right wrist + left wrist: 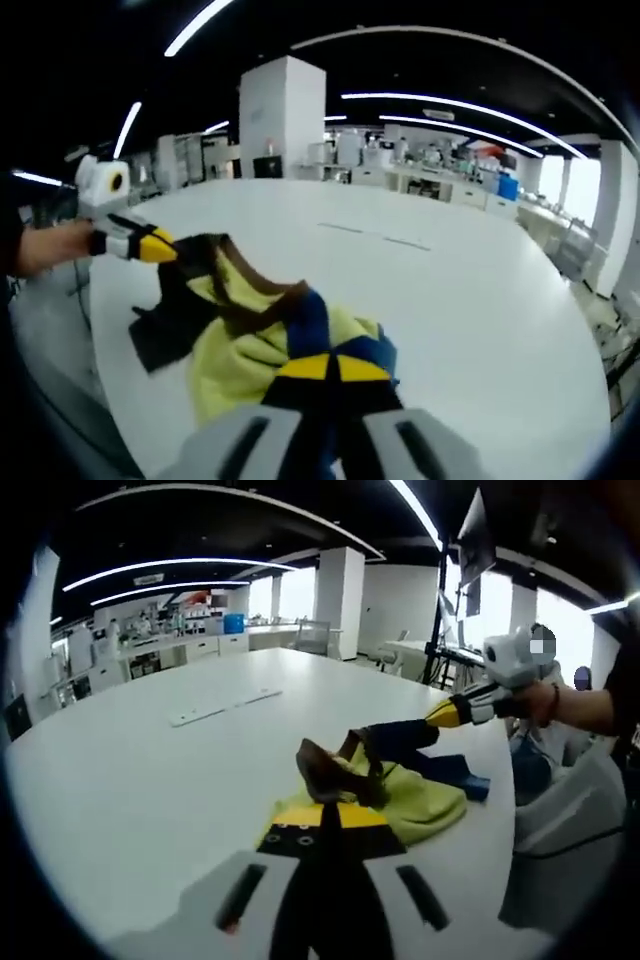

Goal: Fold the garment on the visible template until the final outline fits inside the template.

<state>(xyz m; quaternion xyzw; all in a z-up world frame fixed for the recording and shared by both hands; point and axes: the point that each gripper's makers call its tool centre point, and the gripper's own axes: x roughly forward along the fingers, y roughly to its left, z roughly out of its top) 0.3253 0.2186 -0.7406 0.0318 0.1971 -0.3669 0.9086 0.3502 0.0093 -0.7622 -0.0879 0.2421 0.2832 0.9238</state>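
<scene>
garment (420, 800): yellow-green w/ navy + brown trim, bunched, partly lifted off white table (150, 770), near its edge.
handling: judged light, limp, no stiffness; sags between holds. Best taken at hems/corners, spread taut before folding.
left gripper (330, 815): jaws pressed together, pinching the fabric's near edge.
right gripper (328, 368): jaws together, pinching navy/yellow fabric.
template: can't tell; no outline seen near the cloth.
hand (45, 250): person's, on left gripper handle.
</scene>
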